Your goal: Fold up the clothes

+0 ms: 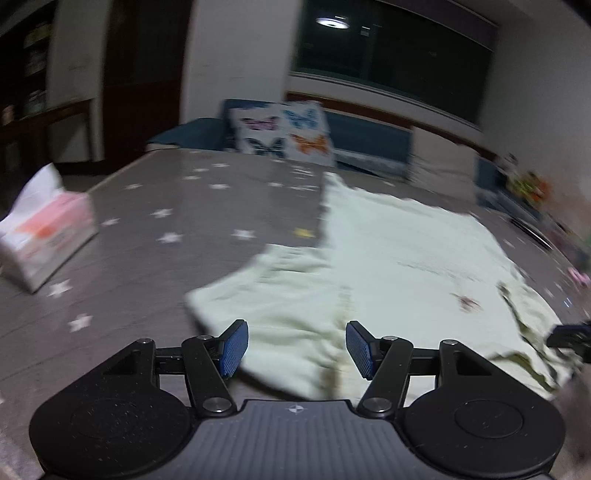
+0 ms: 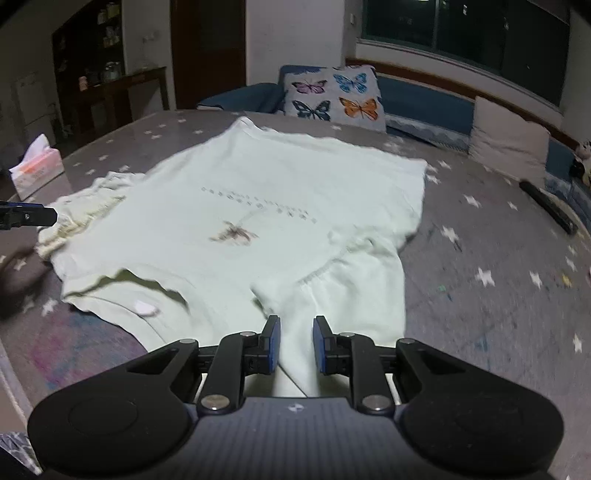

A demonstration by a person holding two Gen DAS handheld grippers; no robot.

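Dark window (image 2: 465, 33), blue sofa (image 2: 424, 99), butterfly cushion (image 2: 334, 96); perhaps a shelf (image 2: 107, 48), blurred

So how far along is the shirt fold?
Done: the T-shirt lies spread on the starred table, print up. In hand: left gripper is open over one sleeve, right gripper straddles the other sleeve, not visibly clamped. Left: every fold; none shows yet.

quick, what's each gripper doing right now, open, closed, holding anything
Left gripper: open, holding nothing, over a sleeve of the pale green T-shirt.
Right gripper: partly open, fingers either side of the other sleeve, not clamped on it.
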